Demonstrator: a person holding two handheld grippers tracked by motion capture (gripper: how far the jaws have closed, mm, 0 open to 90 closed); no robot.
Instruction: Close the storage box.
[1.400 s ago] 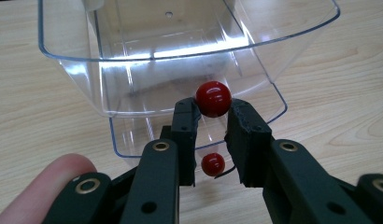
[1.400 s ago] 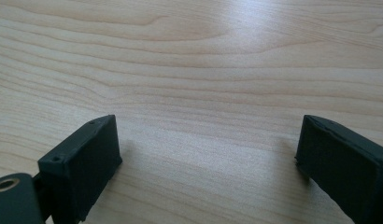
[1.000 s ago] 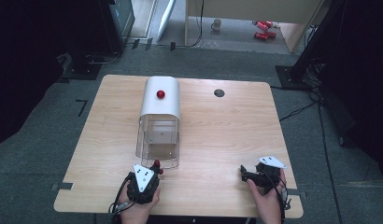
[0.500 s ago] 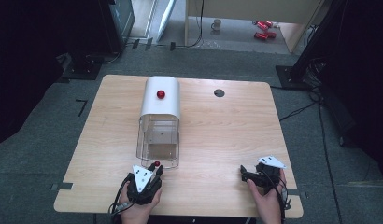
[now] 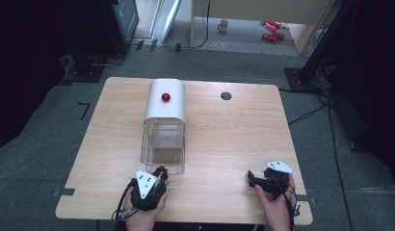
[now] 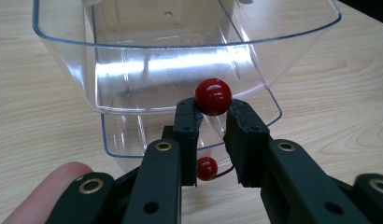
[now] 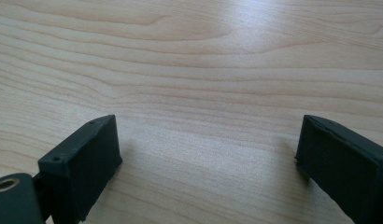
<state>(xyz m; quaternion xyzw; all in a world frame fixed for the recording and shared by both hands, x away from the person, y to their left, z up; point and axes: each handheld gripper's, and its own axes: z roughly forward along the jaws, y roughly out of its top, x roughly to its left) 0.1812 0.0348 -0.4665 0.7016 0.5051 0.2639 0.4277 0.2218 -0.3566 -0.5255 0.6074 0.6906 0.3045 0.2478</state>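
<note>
At the table's (image 5: 224, 130) near edge, left gripper (image 5: 159, 177) pinches a red ball (image 6: 212, 96) at its jaw tips, just in front of the clear plastic container (image 5: 162, 144); a 2nd, smaller red sphere (image 6: 207, 168) sits low between the jaws, unclear what it is. No readable writing or brand on anything. Right gripper (image 5: 253, 180) rests near the right front corner, well apart, held low over bare wood, jaws spread wide and holding nothing; a red knob (image 5: 165, 97) tops the container's white cover (image 5: 165, 101).
</note>
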